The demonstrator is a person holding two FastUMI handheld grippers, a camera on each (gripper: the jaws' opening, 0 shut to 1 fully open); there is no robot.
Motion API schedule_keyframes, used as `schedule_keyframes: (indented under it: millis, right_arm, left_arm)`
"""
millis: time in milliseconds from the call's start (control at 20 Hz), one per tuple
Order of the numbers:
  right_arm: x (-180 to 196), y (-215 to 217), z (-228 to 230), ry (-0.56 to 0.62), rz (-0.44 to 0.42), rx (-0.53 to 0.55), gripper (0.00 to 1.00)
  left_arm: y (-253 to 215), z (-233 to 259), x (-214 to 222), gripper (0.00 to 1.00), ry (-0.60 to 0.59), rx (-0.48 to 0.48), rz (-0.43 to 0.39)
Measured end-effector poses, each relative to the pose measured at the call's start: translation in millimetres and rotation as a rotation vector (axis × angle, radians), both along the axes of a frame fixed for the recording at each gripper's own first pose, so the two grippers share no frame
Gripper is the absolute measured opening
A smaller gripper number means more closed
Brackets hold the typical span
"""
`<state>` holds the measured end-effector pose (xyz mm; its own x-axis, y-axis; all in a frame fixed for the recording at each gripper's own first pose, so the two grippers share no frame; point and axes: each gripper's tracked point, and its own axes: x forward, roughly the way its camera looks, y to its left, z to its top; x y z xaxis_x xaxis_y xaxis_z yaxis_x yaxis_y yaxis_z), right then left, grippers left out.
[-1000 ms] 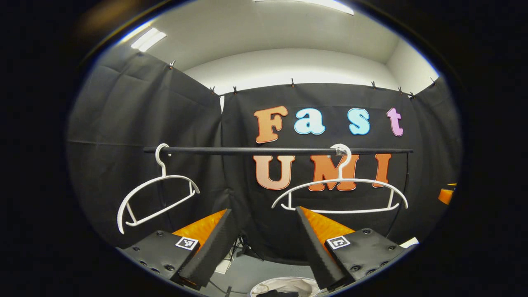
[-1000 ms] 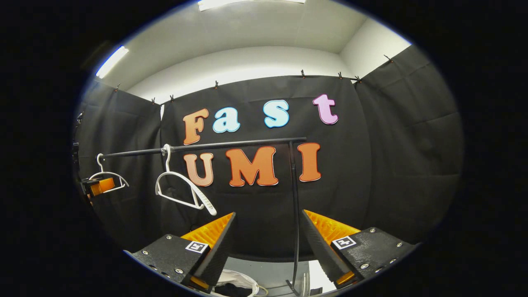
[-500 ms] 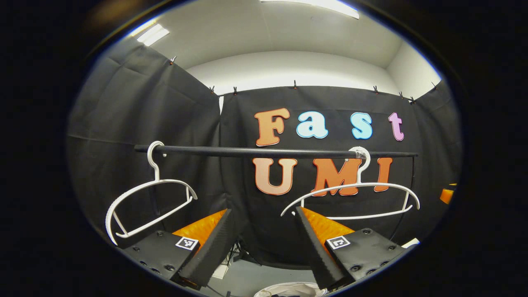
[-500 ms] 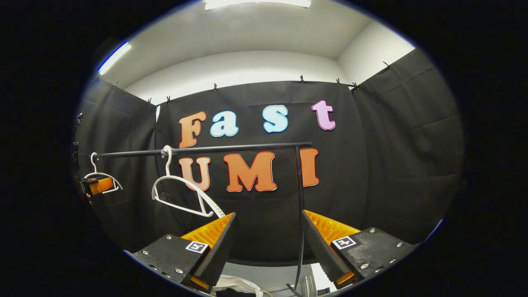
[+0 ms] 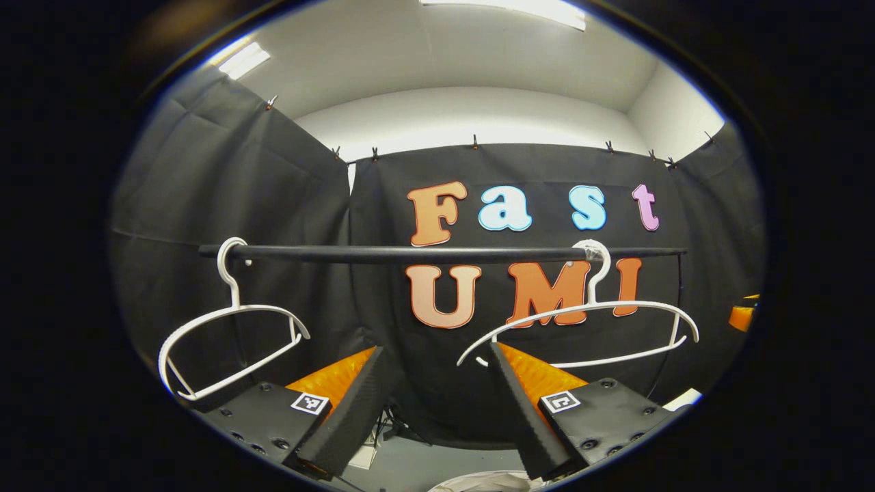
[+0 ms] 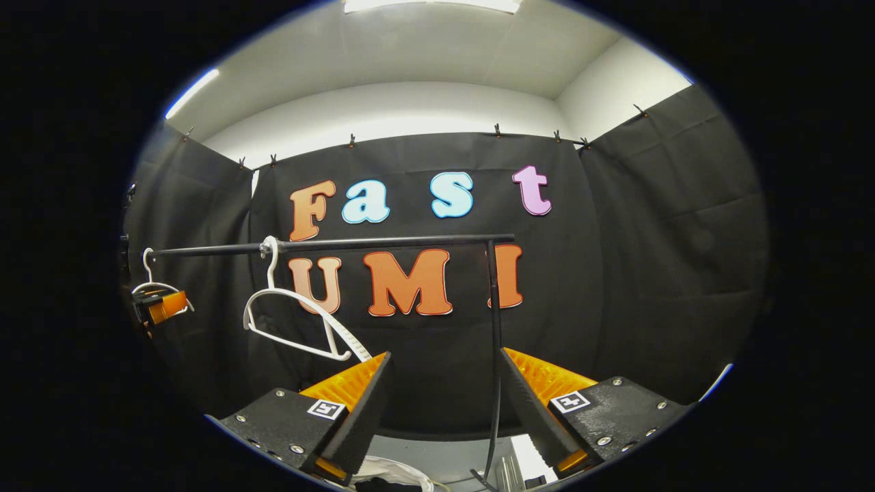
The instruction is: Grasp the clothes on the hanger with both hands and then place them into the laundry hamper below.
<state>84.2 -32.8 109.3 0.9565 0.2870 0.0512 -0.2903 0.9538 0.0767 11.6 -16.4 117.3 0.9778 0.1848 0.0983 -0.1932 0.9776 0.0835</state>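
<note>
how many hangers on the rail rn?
2. Both white, bare. One hangs near the rail's left end; the other hangs toward its right end. Anything past the rail's ends can't be seen.

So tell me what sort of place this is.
Most likely a recording booth set up as a mock laundry corner, not a home. Black cloth walls are clipped up around a black clothes rail carrying two bare white hangers, under a plain white ceiling with strip lights.
</note>
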Motion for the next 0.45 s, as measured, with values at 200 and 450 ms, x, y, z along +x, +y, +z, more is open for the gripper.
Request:
schedule_keyframes:
  millis: [200,450]
  right_arm:
    - [1,3,-2,0.004,0.0,-0.001,0.94]
    - [3,11,-2,0.001,0.012,0.003,0.94]
  left_arm:
    - [9,2,-3,0.94,-0.003,-0.002,0.017]
    - [16,4,-3,0.94,-0.008,-0.008,0.029]
